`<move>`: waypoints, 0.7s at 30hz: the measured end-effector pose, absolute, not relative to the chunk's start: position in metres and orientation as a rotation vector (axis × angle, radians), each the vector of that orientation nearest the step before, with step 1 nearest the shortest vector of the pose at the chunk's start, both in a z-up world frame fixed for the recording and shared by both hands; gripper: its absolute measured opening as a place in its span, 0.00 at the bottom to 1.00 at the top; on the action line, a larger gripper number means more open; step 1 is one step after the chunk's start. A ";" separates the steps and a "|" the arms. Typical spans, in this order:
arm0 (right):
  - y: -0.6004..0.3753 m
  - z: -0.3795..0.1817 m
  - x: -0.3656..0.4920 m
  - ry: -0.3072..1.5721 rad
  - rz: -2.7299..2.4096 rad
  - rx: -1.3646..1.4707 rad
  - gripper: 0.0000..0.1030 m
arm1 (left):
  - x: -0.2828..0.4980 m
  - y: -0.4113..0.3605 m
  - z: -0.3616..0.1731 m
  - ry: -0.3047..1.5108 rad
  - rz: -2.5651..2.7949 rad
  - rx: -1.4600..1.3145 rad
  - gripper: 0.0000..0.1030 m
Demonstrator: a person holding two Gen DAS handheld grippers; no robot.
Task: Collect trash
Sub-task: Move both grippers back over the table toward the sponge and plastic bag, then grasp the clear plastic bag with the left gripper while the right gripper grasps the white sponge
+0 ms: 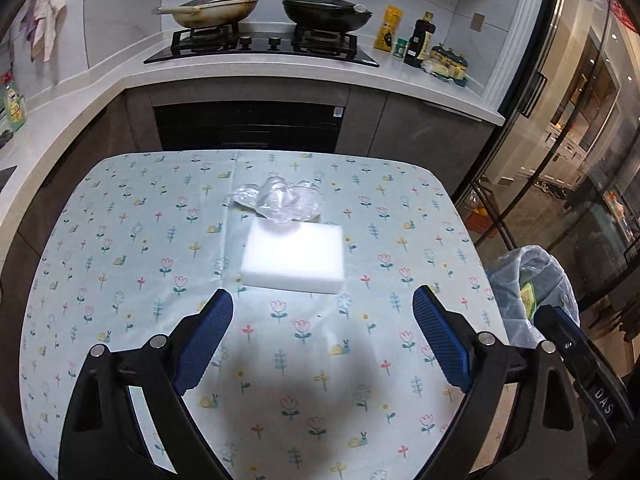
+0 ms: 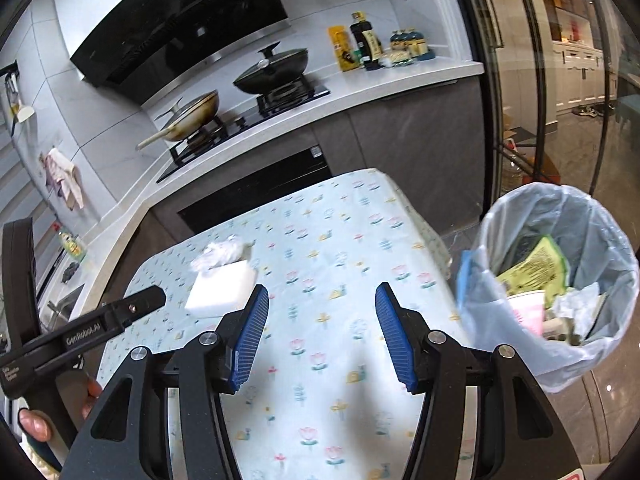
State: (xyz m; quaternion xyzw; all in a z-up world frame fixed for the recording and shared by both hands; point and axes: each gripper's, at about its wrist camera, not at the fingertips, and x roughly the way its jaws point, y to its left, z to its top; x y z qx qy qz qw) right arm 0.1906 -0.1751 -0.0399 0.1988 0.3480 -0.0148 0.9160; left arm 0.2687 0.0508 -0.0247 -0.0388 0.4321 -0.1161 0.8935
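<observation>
Home kitchen: gas hob w/ two lidded pans, range hood, condiment bottles on counter.

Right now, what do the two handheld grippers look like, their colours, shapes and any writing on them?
Both are alike: the left gripper and the right gripper have black angular linkage arms with round silver pivot bolts and triangular cut-outs. Their fingers carry blue pads with fine ribbing. Seen from the right wrist, the left one bears white lettering that seems to read GenRoboLAI. No cables or sleeves show.
</observation>
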 end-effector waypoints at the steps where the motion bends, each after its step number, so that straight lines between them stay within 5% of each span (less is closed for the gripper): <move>1: -0.170 -0.042 0.194 0.723 -0.023 0.406 0.53 | 0.273 0.057 -0.026 0.899 -0.234 -0.088 0.85; 21: -0.092 -0.098 0.287 0.856 0.071 0.378 0.53 | 0.373 0.061 -0.068 0.973 -0.236 -0.082 0.83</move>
